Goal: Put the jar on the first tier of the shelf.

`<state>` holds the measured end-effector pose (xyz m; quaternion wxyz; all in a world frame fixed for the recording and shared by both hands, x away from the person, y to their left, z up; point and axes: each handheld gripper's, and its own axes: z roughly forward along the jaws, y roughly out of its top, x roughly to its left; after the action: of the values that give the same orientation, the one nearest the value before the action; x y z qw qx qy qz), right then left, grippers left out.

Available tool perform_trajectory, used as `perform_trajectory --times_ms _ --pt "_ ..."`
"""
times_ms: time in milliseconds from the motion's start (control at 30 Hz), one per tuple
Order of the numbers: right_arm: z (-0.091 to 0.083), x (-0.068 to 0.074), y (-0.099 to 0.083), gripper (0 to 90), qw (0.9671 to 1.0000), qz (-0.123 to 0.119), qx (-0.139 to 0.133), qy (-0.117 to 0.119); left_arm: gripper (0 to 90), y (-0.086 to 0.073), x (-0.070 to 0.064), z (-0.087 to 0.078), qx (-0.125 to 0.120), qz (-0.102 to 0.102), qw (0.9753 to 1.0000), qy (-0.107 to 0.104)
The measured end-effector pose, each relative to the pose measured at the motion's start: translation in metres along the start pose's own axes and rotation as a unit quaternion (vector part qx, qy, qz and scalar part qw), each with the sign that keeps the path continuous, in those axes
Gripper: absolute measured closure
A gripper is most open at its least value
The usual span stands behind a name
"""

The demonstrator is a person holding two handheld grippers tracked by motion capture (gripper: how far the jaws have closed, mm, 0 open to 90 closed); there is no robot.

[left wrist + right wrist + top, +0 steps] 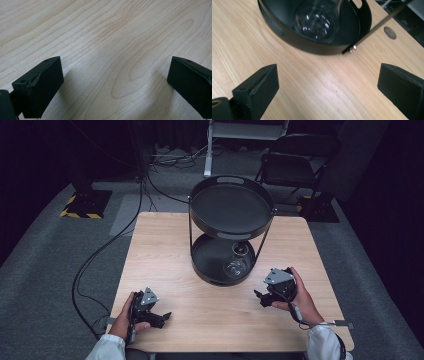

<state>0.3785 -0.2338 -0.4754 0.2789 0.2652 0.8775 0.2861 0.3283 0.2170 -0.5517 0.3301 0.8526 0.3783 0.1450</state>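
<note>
left gripper (161, 316) jaws spread, right gripper (259, 297) jaws spread

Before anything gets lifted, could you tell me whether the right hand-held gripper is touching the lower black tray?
Apart. The right gripper view shows bare wooden table between the open right hand-held gripper and the lower black tray.

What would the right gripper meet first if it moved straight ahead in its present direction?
Probably the black wall of the lower tray, the glass flask behind it. The open right gripper has bare table before that.

grippers: 2 (left gripper (159, 316), right gripper (260, 297)) | tiered tray (231, 232): 1 | glass flask (237, 263): 1 | table (165, 250): 1
</note>
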Motion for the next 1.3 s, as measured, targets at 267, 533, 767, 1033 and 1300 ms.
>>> perform_trajectory --times_ms 267,533,767,1033,1300 --pt "-0.007 -0.001 -0.024 3.4 0.9999 0.007 0.013 -0.005 0.0 0.000 0.000 0.000 0.000 0.000 1.0000 0.000" --pt "-0.011 -0.003 -0.047 3.4 0.9994 0.016 0.030 -0.011 0.0 0.000 0.000 0.000 0.000 -0.001 1.0000 0.000" --pt "-0.015 -0.006 -0.069 3.3 0.9981 0.039 0.044 -0.018 0.0 0.000 0.000 0.000 0.000 -0.001 1.0000 0.000" --pt "-0.017 -0.009 -0.090 3.4 0.9966 0.053 0.060 -0.017 0.0 0.000 0.000 0.000 0.000 0.000 1.0000 0.000" --pt "-0.019 -0.011 -0.108 3.3 0.9949 0.067 0.073 -0.016 0.0 0.000 0.000 0.000 0.000 0.000 1.0000 0.000"
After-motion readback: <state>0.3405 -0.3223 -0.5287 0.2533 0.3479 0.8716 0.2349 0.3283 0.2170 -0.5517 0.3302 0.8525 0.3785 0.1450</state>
